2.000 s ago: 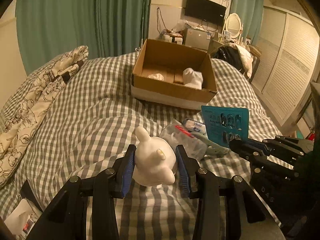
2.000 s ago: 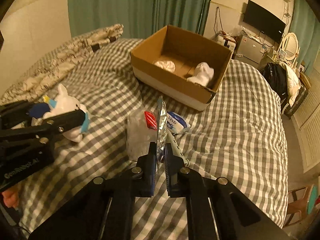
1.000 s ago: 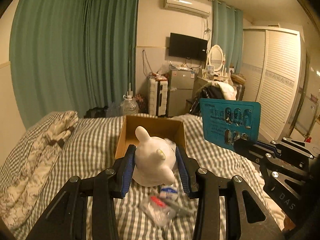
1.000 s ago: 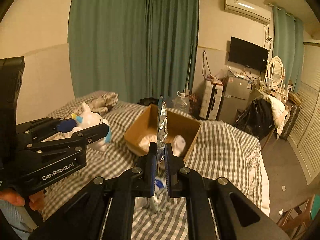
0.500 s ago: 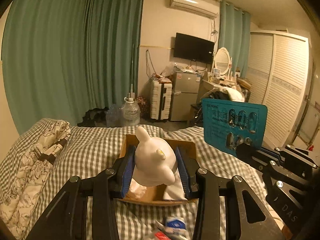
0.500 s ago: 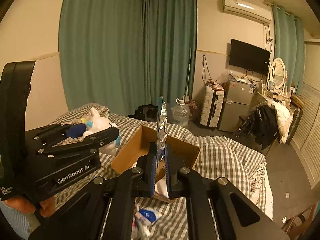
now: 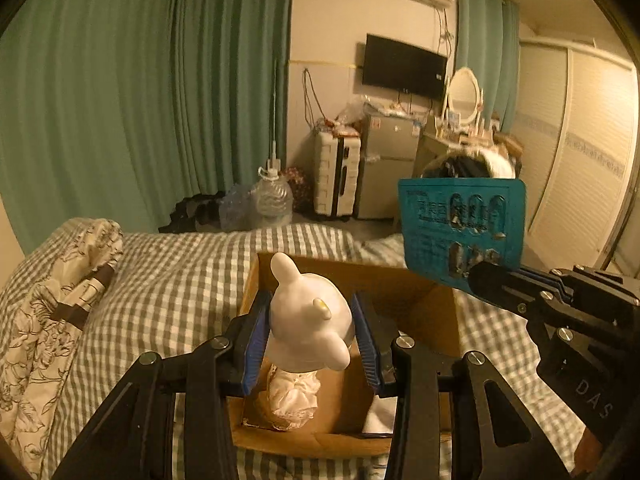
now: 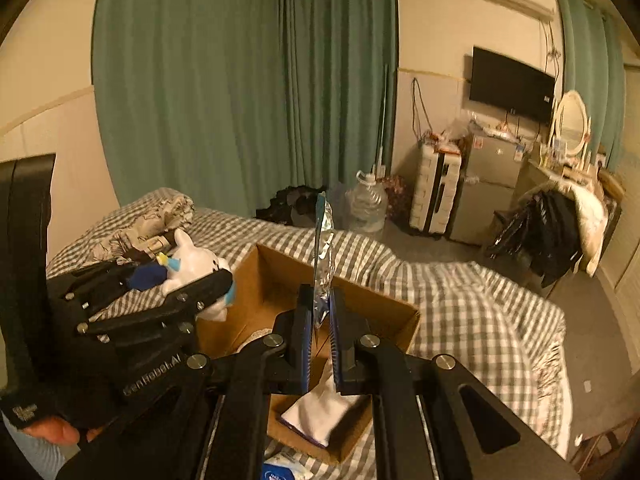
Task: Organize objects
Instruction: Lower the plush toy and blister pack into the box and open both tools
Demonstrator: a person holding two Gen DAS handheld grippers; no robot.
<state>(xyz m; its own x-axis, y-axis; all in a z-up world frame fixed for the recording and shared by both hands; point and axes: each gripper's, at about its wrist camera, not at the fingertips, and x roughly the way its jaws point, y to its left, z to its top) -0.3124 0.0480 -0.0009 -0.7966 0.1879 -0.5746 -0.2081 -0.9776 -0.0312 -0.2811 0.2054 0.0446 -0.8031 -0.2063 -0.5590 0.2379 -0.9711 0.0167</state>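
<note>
Between your left gripper's (image 7: 308, 336) fingers sits a glossy white toy figure (image 7: 306, 320), clamped; your right gripper (image 8: 320, 336) pinches a thin teal-and-foil blister card (image 8: 323, 256) edge-on. Just below and ahead of both lies the open cardboard box (image 7: 424, 312) on the checked bed (image 7: 168, 280), holding white cloth bundles (image 7: 292, 396). Carrying looks nearly finished; releasing both into the box remains.

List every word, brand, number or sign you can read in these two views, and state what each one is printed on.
"DAS": on the body of the right gripper, seen from the left wrist view.
"GenRobot.AI": on the body of the left gripper, seen from the right wrist view; faint.
Teal blister pack: printed lines, too blurred to read.
Blue-and-white packet on the bed: lettering cut off, unreadable.
</note>
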